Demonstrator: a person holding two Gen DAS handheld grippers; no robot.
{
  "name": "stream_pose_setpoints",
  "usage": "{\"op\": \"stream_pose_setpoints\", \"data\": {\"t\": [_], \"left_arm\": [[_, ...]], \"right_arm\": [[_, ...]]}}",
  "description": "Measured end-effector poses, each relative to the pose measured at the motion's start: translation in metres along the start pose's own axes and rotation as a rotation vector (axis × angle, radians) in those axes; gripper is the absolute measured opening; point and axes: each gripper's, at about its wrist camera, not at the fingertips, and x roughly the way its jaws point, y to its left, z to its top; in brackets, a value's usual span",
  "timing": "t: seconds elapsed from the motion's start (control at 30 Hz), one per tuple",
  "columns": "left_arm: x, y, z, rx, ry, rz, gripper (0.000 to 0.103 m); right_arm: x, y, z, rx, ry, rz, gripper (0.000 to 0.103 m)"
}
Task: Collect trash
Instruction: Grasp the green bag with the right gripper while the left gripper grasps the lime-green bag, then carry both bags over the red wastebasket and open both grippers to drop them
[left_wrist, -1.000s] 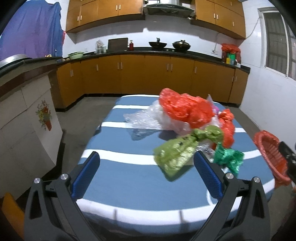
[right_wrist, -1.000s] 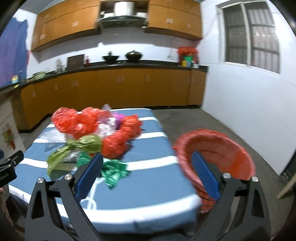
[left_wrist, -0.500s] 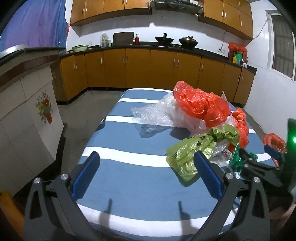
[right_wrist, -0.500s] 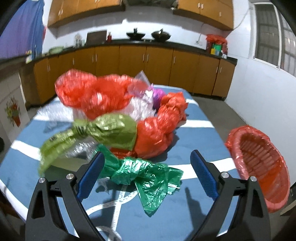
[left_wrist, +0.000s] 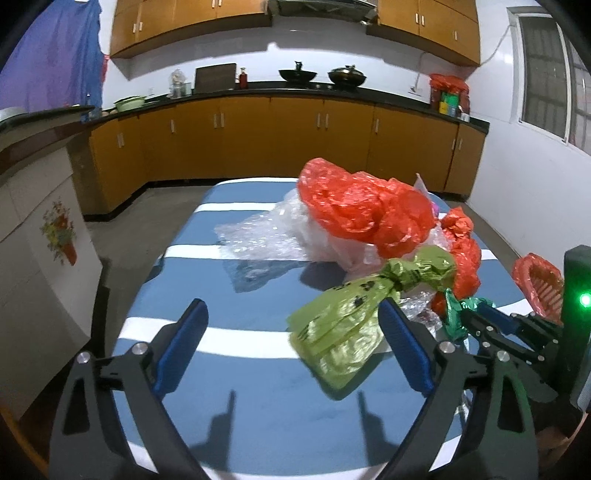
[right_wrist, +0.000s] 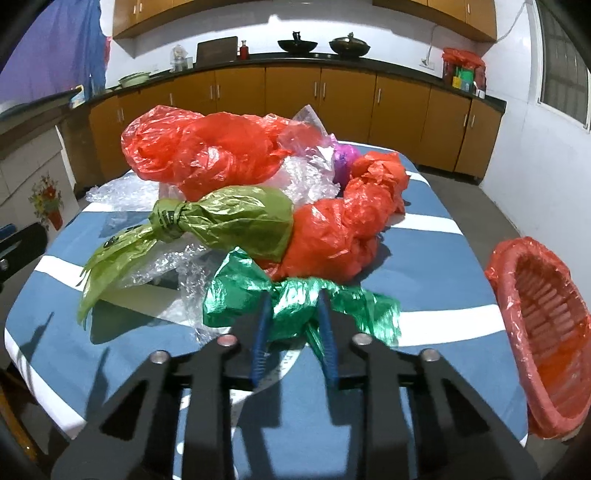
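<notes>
A heap of plastic bags lies on the blue striped table (right_wrist: 424, 266). My right gripper (right_wrist: 293, 297) is closing, and its pads pinch the crumpled green bag (right_wrist: 240, 291) at the heap's near edge. Behind it lie a knotted lime bag (right_wrist: 236, 218), a large red bag (right_wrist: 199, 151) and a twisted red bag (right_wrist: 343, 225). My left gripper (left_wrist: 291, 310) hovers over the table's front, jaws wide and narrowing a little, gripping nothing. The lime bag (left_wrist: 340, 325) lies by its right finger. The right gripper (left_wrist: 476, 321) shows there on the green bag (left_wrist: 454, 314).
A red-lined basket (right_wrist: 498, 266) stands beyond the table's right edge. Clear bubble wrap (left_wrist: 266, 236) and a small purple bag (right_wrist: 343, 155) lie in the heap. A white counter with a flower sticker (left_wrist: 55, 236) stands left of the table; wooden cabinets line the far wall.
My right gripper dropped toward the heap and then closed from wide open onto the green bag. My left gripper moved forward and lower toward the lime bag.
</notes>
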Motion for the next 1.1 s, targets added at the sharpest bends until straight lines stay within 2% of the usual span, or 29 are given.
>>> {"op": "stream_pose_setpoints", "data": {"t": [0.03, 0.47, 0.6, 0.73, 0.83, 0.9, 0.93, 1.0, 1.1], "left_arm": [[0.003, -0.002, 0.001, 0.000, 0.006, -0.008, 0.089], [0.042, -0.045, 0.011, 0.069, 0.091, -0.133, 0.075], [0.057, -0.049, 0.013, 0.098, 0.128, -0.122, 0.062], [0.065, -0.043, 0.012, 0.088, 0.162, -0.152, 0.056], [0.075, -0.045, 0.008, 0.113, 0.197, -0.172, 0.043], [0.079, -0.046, 0.005, 0.112, 0.217, -0.196, 0.027], [0.079, -0.046, 0.004, 0.110, 0.217, -0.201, 0.024], [0.074, -0.045, 0.004, 0.101, 0.201, -0.204, 0.008], [0.063, -0.042, 0.005, 0.082, 0.177, -0.226, 0.003]], "right_arm": [[-0.001, -0.002, -0.001, 0.009, 0.000, 0.000, 0.011], [-0.027, -0.034, -0.007, 0.050, -0.054, -0.048, 0.008], [-0.030, -0.041, -0.009, 0.058, -0.055, -0.048, 0.008], [-0.030, -0.043, -0.010, 0.066, -0.053, -0.039, 0.008], [-0.032, -0.043, -0.012, 0.070, -0.051, -0.033, 0.008], [-0.033, -0.043, -0.013, 0.071, -0.051, -0.031, 0.008], [-0.033, -0.044, -0.013, 0.072, -0.052, -0.029, 0.008], [-0.036, -0.046, -0.013, 0.076, -0.056, -0.029, 0.008], [-0.042, -0.048, -0.010, 0.082, -0.069, -0.027, 0.008]]}}
